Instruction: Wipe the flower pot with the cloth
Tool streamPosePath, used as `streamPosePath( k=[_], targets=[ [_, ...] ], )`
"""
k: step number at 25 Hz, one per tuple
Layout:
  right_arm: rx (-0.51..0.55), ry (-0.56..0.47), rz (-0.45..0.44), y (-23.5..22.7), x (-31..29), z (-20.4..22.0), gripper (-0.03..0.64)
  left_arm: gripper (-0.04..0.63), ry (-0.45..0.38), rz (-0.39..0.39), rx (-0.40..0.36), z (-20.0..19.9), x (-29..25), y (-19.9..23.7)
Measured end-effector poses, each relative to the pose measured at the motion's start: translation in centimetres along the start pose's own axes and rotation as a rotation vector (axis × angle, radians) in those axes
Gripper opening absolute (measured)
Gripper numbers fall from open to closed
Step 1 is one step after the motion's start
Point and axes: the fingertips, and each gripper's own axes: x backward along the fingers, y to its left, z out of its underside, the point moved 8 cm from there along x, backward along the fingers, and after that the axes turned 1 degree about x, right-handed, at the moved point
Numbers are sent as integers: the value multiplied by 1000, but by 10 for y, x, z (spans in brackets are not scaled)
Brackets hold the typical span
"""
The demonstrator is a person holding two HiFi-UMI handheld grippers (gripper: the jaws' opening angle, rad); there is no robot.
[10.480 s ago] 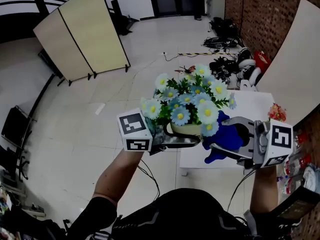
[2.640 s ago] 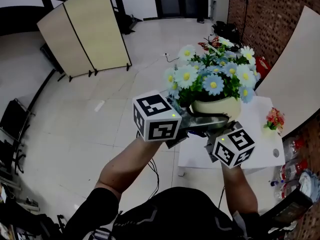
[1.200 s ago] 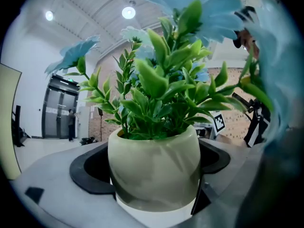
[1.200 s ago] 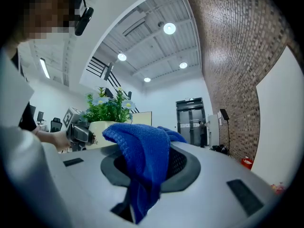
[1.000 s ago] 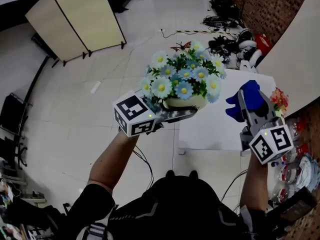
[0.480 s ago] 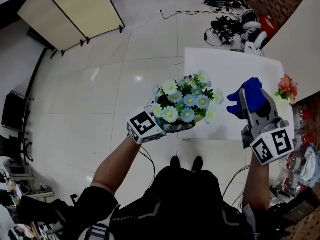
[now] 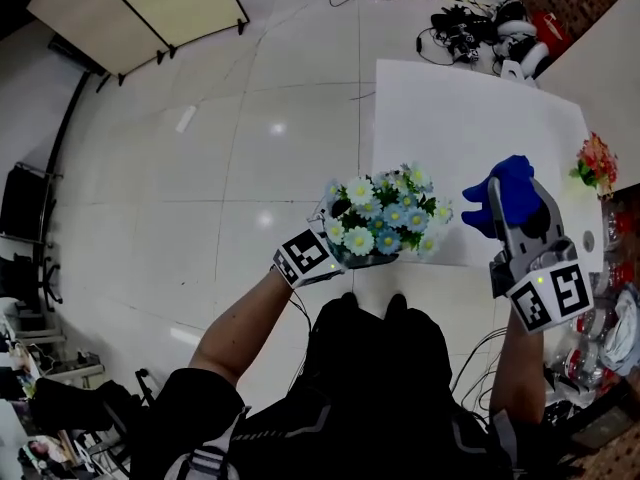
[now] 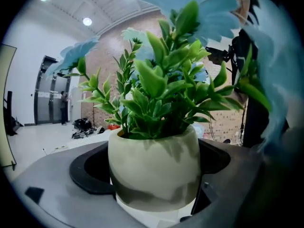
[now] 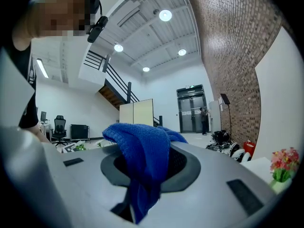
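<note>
A cream flower pot (image 8: 153,171) with green leaves and pale blue daisies (image 7: 385,213) sits clamped between the jaws of my left gripper (image 7: 345,253), held in the air near the front edge of the white table (image 7: 440,128). My right gripper (image 7: 515,213) is off to the right, shut on a blue cloth (image 7: 500,190) that bunches up over its jaws (image 9: 142,151). The cloth and the pot are apart, with a gap between them over the table.
A small pot of red flowers (image 7: 597,160) stands at the table's right edge. Cables and gear (image 7: 480,18) lie on the floor beyond the table. Folding screens (image 7: 130,3) stand at the far left. Bottles and clutter (image 7: 610,318) sit at the lower right.
The right gripper pulled the cloth away from the pot and out to the right. The left gripper brought the pot down and nearer the body; the view tilted downward.
</note>
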Motion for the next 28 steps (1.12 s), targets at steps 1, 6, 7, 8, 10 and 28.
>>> streamPosePath(
  k=[1, 6, 7, 8, 10, 28],
  targets=[
    [-2, 7, -4, 2, -1, 9, 95, 531, 6, 6, -2, 12, -3, -3],
    [12, 28, -18, 6, -1, 49, 95, 531, 19, 22, -4, 67, -19, -9],
    [13, 35, -14, 5, 0, 57, 95, 531, 20, 23, -5, 76, -23, -10],
    [13, 43, -10, 5, 1, 65, 95, 531, 22, 23, -6, 86, -26, -10],
    [5, 58, -2, 4, 1, 81, 95, 531, 21, 25, -1, 101, -30, -12],
    [-24, 123, 9, 11, 5, 129, 95, 532, 9, 21, -123, 132, -43, -17]
  ],
)
